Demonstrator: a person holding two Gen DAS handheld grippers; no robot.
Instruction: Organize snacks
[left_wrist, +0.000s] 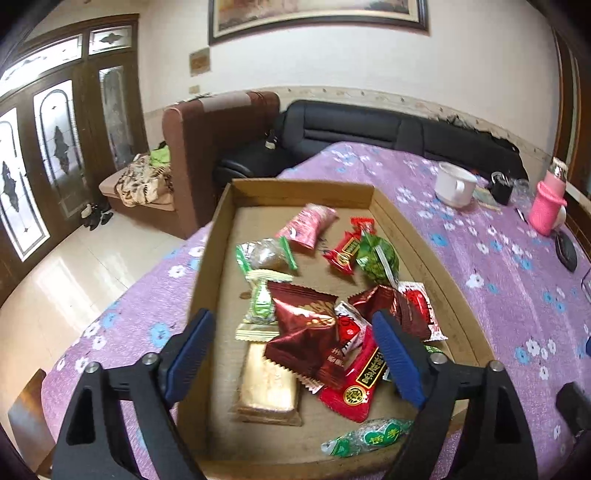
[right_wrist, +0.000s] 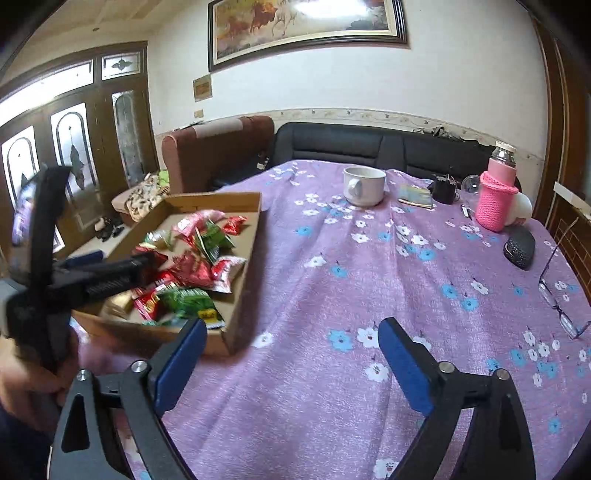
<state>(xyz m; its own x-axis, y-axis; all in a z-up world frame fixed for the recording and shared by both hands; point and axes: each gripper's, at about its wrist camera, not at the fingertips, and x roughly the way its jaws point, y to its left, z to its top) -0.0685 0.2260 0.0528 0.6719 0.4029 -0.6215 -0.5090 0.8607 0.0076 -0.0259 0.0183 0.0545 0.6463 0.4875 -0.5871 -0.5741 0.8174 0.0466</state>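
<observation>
Left gripper (left_wrist: 295, 354) is hanging wide open right over the snacks (left_wrist: 314, 332) piled in the box (left_wrist: 303, 190), gripping nothing. Right gripper (right_wrist: 291, 362) is also gaping empty over bare tablecloth (right_wrist: 369, 277), with the box sitting off to its left.

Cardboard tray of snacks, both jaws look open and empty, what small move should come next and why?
Probably ease the left gripper down and close on the dark red foil packet between its open jaws. The shallow cardboard tray holds a jumbled pile, while the right gripper hangs empty over the purple flowered tablecloth.
</observation>
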